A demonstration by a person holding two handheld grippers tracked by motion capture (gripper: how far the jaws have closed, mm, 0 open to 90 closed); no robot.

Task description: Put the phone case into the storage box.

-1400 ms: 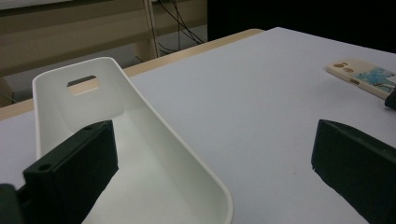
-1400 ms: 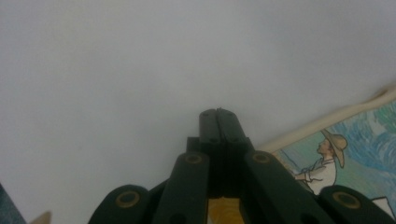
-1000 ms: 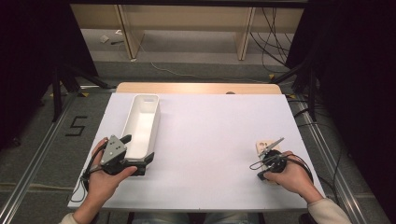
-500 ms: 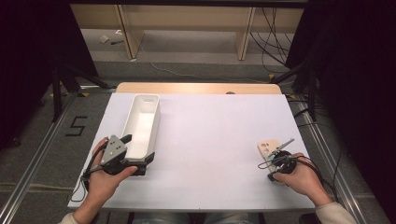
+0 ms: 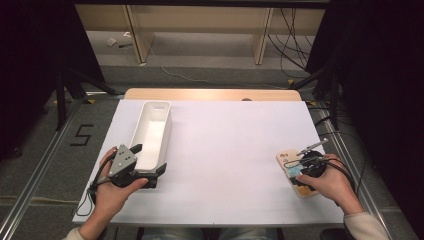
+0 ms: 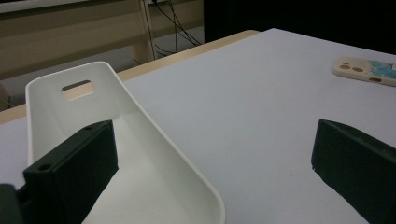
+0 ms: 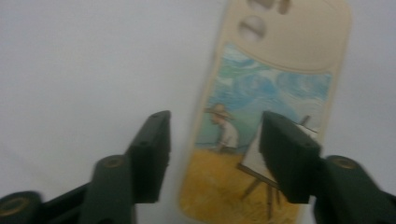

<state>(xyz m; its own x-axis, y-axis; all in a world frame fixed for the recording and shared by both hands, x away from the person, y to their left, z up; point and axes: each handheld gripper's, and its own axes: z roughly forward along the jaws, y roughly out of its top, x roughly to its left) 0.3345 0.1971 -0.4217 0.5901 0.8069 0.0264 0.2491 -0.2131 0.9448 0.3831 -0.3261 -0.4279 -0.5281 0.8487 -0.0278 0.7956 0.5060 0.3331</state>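
- Left tongs (image 5: 145, 165): spread wide and empty, straddling the near end of the white bin (image 5: 152, 131), one jaw inside it, the other over bare bench (image 5: 225, 150).
- White bin: long, narrow, smooth plastic, rounded corners, handle slot at the far end; lies lengthwise away from the person.
- Phone case (image 7: 261, 116): flat on the bench near its right edge, far from the left hand, right beneath the right tongs (image 7: 215, 154).
- Cream rim, camera holes at the far end, painted field scene; long axis runs along the tongs' reach.
- Right tongs: just been opening, pads clear of the case, left jaw outside its edge, right jaw over its face.
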